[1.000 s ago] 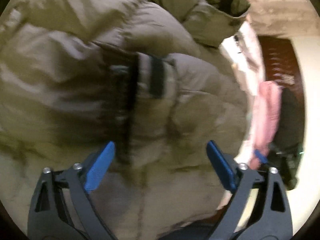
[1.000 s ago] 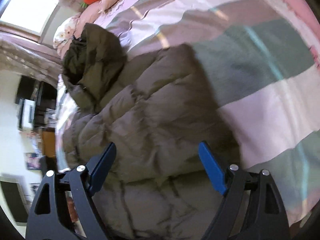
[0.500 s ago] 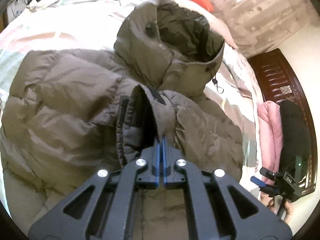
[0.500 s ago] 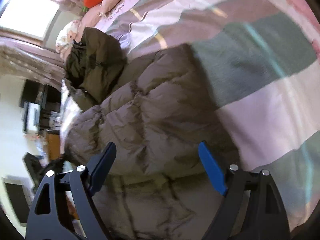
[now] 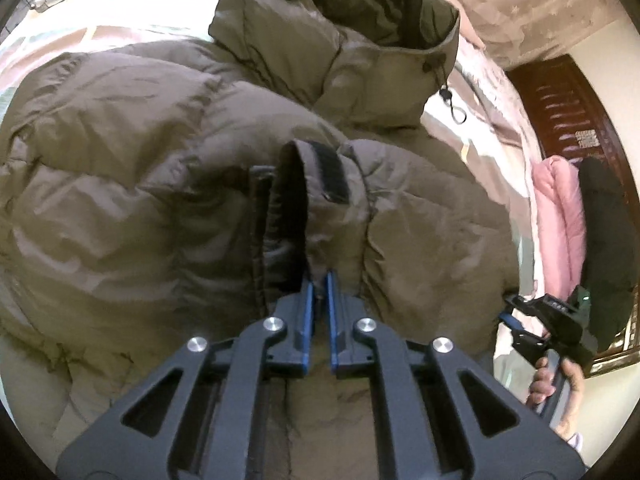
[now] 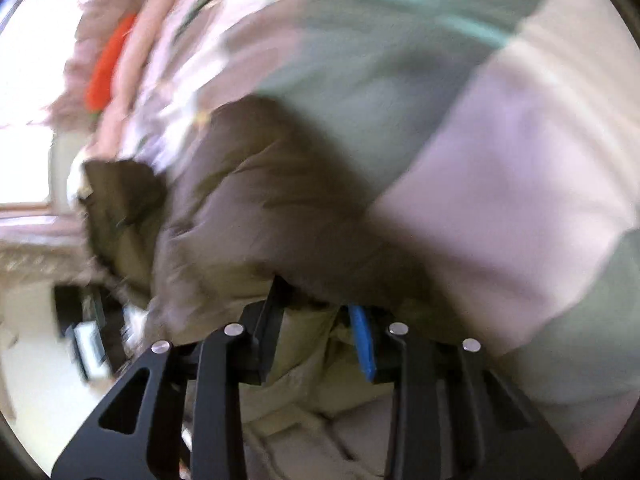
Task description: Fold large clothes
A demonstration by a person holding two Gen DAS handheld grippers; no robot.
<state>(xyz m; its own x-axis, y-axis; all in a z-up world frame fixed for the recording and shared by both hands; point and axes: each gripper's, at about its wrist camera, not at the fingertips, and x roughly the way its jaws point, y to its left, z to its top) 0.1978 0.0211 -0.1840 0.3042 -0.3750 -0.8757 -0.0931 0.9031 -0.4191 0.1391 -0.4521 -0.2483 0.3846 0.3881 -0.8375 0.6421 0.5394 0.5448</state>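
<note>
While the jacket (image 5: 140,184) covers the bed (image 6: 500,168), pink bedding (image 5: 558,216) lies beside

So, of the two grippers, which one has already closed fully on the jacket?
The left gripper: its blue pads pinch the sleeve cuff of the olive jacket. The right gripper is closing, with jacket fabric between its jaws.

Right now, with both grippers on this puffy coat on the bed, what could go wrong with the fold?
1. The left gripper pinches only a thin edge of the sleeve cuff; the slick fabric could slip out when lifted.
2. The right gripper is closing on a thick bunch of the coat in a blurred view; it may grab extra layers and skew the fold.
3. The hood lies loose and could drag.
</note>
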